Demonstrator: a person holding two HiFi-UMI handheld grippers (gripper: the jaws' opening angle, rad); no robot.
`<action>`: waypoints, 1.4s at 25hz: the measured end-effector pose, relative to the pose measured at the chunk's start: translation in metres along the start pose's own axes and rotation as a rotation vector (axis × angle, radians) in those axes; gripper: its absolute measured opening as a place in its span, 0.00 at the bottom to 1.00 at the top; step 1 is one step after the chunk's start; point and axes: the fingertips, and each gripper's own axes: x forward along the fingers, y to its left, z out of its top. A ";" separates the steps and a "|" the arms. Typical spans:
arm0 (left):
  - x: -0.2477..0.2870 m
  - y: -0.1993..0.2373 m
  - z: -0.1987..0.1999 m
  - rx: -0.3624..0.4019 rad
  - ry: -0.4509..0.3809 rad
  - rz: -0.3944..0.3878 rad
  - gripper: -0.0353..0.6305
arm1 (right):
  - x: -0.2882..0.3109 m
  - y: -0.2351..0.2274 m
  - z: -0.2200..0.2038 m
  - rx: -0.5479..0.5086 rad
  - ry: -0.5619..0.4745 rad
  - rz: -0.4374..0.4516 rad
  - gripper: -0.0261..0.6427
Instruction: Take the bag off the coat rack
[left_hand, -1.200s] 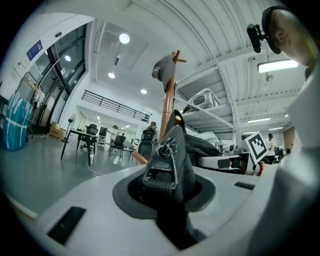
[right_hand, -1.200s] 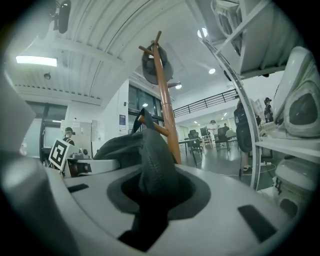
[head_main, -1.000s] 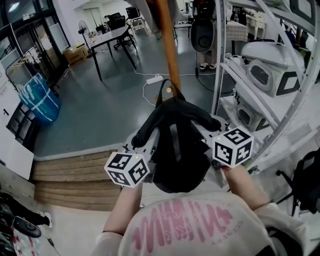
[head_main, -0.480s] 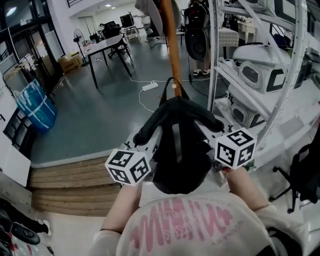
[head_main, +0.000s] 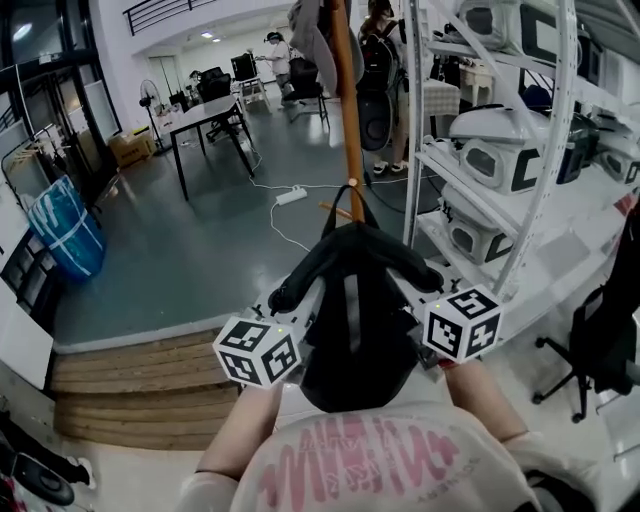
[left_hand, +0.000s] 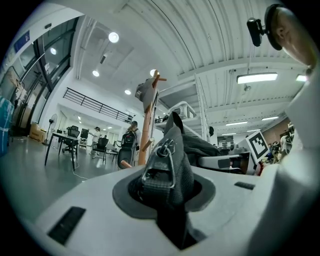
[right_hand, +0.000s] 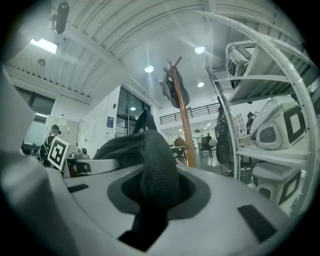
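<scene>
Little shifted: your jaws stayed clamped on the black backpack (head_main: 355, 320), low centre below the coat rack (head_main: 347, 110), left gripper (left_hand: 165, 187) on its buckled strap, right gripper (right_hand: 152, 192) on a zippered edge. It looked soft and saggy; straps suited gripping.

**Hidden and cropped**

In the head view the black fabric backpack (head_main: 352, 320) covers the jaws of the left gripper (left_hand: 165, 187) and right gripper (right_hand: 152, 192); in each gripper view its fabric fills the gap, hiding the pads; the orange wooden coat-rack pole (head_main: 347, 110) leaves the top edge, its foot behind the backpack; the pink-printed shirt (head_main: 370, 465) is cut at the bottom; distant people (head_main: 275, 52) are too small to describe.
</scene>
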 end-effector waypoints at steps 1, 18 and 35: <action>-0.007 -0.003 -0.001 0.002 0.002 -0.005 0.18 | -0.005 0.006 -0.002 0.002 -0.001 -0.006 0.18; -0.089 -0.042 -0.040 -0.038 0.066 -0.096 0.18 | -0.076 0.081 -0.050 0.050 0.044 -0.118 0.18; -0.147 -0.068 -0.079 -0.061 0.106 -0.167 0.18 | -0.120 0.128 -0.096 0.087 0.068 -0.166 0.18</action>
